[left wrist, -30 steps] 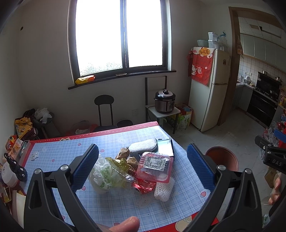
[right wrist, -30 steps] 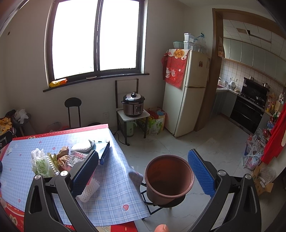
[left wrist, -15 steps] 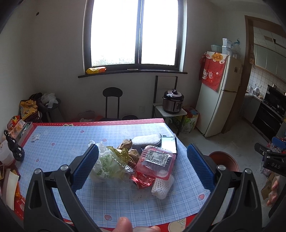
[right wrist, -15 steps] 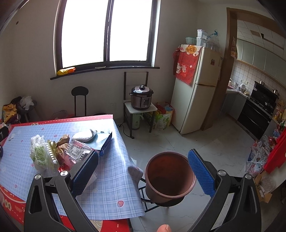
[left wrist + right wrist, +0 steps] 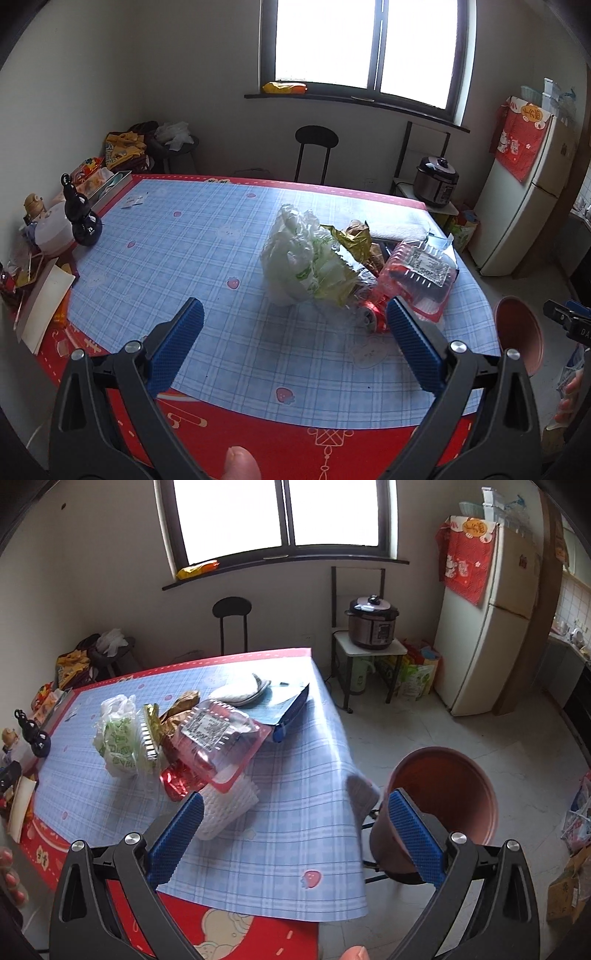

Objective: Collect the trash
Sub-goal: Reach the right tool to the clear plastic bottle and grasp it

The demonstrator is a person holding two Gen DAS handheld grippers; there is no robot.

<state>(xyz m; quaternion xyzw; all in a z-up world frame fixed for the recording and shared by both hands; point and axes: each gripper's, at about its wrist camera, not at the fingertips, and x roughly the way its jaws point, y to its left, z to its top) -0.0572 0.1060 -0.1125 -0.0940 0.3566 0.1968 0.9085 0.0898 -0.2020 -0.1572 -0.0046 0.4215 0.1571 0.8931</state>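
A heap of trash lies on the blue checked tablecloth (image 5: 207, 258): a crumpled white and green plastic bag (image 5: 299, 266), gold foil wrappers (image 5: 354, 236), a clear red-edged food tray (image 5: 417, 269) with a label, a red crushed can (image 5: 373, 314) and a white foam net (image 5: 225, 805). My left gripper (image 5: 291, 332) hovers open just in front of the heap, holding nothing. My right gripper (image 5: 295, 823) is open too, above the table's right edge, between the foam net and a brown bin (image 5: 443, 797) on the floor.
A black gourd figure (image 5: 82, 218), papers and clutter line the table's left edge. A blue pouch (image 5: 288, 705) and white cloth (image 5: 240, 686) lie behind the heap. A black stool (image 5: 232, 624), a cooker on a stand (image 5: 373, 624) and a fridge (image 5: 487, 620) stand beyond.
Both views have tilted downward and swung left, closer over the table. The trash heap now sits nearer the left gripper. Both grippers stay open.
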